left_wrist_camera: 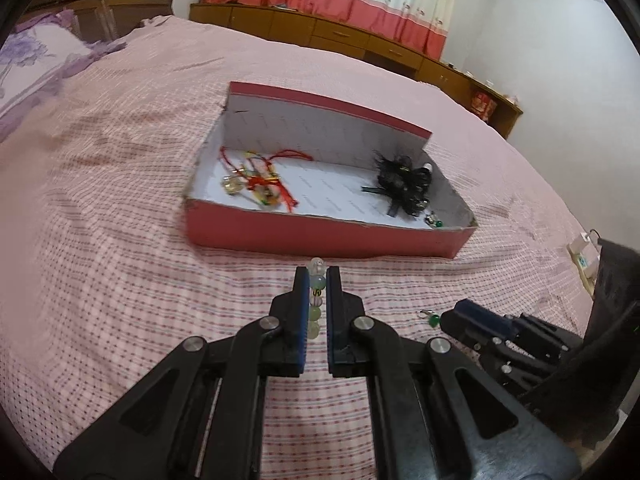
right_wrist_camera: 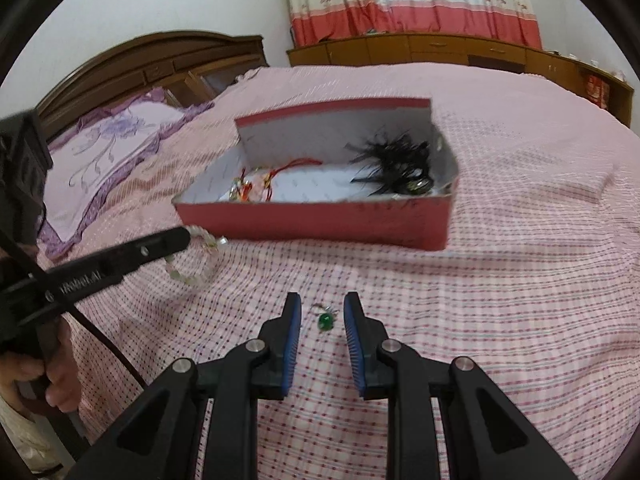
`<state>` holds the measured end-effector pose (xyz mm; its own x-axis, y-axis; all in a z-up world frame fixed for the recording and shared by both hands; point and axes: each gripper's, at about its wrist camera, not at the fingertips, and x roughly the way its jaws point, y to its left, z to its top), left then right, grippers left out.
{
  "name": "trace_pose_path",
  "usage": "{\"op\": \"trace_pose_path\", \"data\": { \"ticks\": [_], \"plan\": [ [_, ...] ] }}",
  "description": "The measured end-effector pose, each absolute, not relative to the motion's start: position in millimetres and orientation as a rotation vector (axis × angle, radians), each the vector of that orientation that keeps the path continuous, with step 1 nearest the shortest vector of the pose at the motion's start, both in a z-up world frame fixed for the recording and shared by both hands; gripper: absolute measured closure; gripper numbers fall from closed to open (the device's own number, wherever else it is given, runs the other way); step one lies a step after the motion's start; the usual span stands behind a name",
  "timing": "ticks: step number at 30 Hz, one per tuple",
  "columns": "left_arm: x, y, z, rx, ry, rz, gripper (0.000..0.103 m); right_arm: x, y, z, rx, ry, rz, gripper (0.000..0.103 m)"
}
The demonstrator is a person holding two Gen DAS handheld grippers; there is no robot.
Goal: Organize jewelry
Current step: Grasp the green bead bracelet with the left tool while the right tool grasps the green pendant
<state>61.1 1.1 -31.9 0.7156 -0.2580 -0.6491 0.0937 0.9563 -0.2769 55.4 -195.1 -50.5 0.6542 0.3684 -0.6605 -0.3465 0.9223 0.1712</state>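
Observation:
My left gripper [left_wrist_camera: 318, 274] is shut on a bracelet of pale green and clear beads [left_wrist_camera: 316, 308], lifted off the pink bedspread in front of a red open box [left_wrist_camera: 320, 236]. In the right wrist view the bracelet [right_wrist_camera: 196, 268] hangs as a loop from that left gripper [right_wrist_camera: 180, 237]. Red string bracelets [left_wrist_camera: 260, 184], a black feather hairpiece [left_wrist_camera: 404, 184] and a small green earring [left_wrist_camera: 434, 222] lie in the box [right_wrist_camera: 320, 220]. My right gripper [right_wrist_camera: 323, 302] is open and low over the bedspread. A green-stone earring [right_wrist_camera: 325, 320] lies between its fingers, untouched.
A purple floral pillow [right_wrist_camera: 112, 140] and a wooden headboard [right_wrist_camera: 152, 60] are at the bed's far left. A low wooden cabinet [right_wrist_camera: 440, 48] runs under the curtains. A power strip [left_wrist_camera: 584, 256] sits at the bed's right edge. A person's hand [right_wrist_camera: 52, 372] holds the left gripper.

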Motion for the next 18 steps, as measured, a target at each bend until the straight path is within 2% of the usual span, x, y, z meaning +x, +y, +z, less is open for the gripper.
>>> {"op": "trace_pose_path", "data": {
  "ticks": [15, 18],
  "plan": [
    [58, 16, -35, -0.271, 0.746, -0.186, 0.103, 72, -183, -76, 0.009, 0.834, 0.385, 0.078],
    [56, 15, -34, -0.267, 0.744, -0.186, 0.103, 71, -183, -76, 0.004, 0.827, 0.385, 0.083]
  ]
}}
